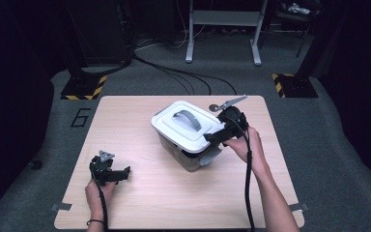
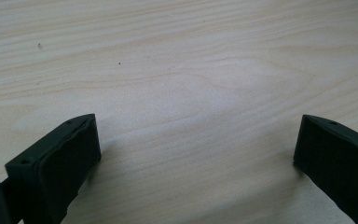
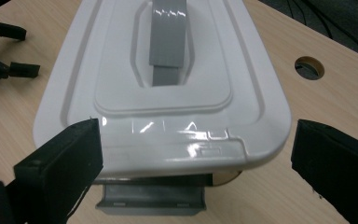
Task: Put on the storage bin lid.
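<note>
box: clear plastic storage box with a white snap-on lid [image 1: 186, 126] and a grey arched carry handle [image 1: 189, 119], standing toward the far right of the light wooden counter [image 1: 174, 203], turned at an angle to its edges.
latch: grey flip clip [image 3: 151, 199] at the box's near-right end, swung out from under the lid rim, so this end looks released.
right claw [image 1: 221, 137]: jaws spread wide, pinching nothing, hovering just off the lid's short end, the lid edge between the jaws but apart from them.
left claw [image 1: 121, 174]: jaws spread, empty, low over bare wood near the front-left corner of the counter.
step in hand: probably freeing the lid.
doing it well: check that the far latch is open too, then lift the rim evenly while the left claw steadies the box.
</note>
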### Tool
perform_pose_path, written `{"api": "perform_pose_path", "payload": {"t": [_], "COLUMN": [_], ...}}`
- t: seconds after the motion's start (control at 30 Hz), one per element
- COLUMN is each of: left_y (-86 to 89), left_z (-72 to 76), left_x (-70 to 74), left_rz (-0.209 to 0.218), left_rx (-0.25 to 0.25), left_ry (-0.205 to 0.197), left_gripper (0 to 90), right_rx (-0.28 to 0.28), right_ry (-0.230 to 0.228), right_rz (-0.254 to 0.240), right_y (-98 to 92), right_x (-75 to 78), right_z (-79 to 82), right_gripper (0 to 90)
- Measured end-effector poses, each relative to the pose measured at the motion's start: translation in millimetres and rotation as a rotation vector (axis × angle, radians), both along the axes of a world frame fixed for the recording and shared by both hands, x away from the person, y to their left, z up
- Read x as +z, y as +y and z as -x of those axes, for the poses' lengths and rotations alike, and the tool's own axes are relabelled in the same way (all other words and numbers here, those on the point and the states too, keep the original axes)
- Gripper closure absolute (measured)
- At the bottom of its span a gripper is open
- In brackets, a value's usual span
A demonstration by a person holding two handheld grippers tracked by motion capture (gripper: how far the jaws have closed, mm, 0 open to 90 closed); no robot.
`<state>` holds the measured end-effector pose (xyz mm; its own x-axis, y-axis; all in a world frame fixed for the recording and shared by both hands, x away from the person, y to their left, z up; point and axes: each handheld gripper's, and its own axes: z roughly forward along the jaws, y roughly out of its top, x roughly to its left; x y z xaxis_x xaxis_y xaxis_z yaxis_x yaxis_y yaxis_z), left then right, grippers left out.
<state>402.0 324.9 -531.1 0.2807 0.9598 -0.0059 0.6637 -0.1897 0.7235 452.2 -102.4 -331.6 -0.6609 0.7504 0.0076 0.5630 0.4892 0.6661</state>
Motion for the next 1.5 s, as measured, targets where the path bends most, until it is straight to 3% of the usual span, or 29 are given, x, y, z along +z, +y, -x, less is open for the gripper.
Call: {"api": "perform_pose_path", "payload": {"t": [0.43, 0.87, 1.1, 1.43, 1.5], "left_y": [-0.3, -0.4, -0.4, -0.4, -0.4], "left_z": [-0.1, 0.0, 0.0, 0.0, 0.0], "left_x": [-0.4, -0.4, -0.4, -0.4, -0.4], "left_rz": [0.0, 0.0, 0.0, 0.0, 0.0], "left_rx": [0.003, 0.004, 0.004, 0.004, 0.004], "left_ry": [-0.005, -0.006, -0.006, -0.006, -0.006], "left_gripper": [0.1, 0.2, 0.2, 0.2, 0.2], "right_rx": [-0.053, -0.107, -0.146, -0.19, -0.205], "right_ry": [0.004, 0.067, 0.119, 0.082, 0.054], "right_rz": [0.009, 0.008, 0.003, -0.034, -0.032], "right_y": [-31.4, -49.2, -57.5, -69.2, -69.6], "right_x": [-36.3, -100.5, -145.2, -184.6, -186.9], "right_z": [29.6, 40.8, 43.0, 47.7, 50.3], "right_gripper": [1.2, 1.2, 0.1, 0.0, 0.0]}}
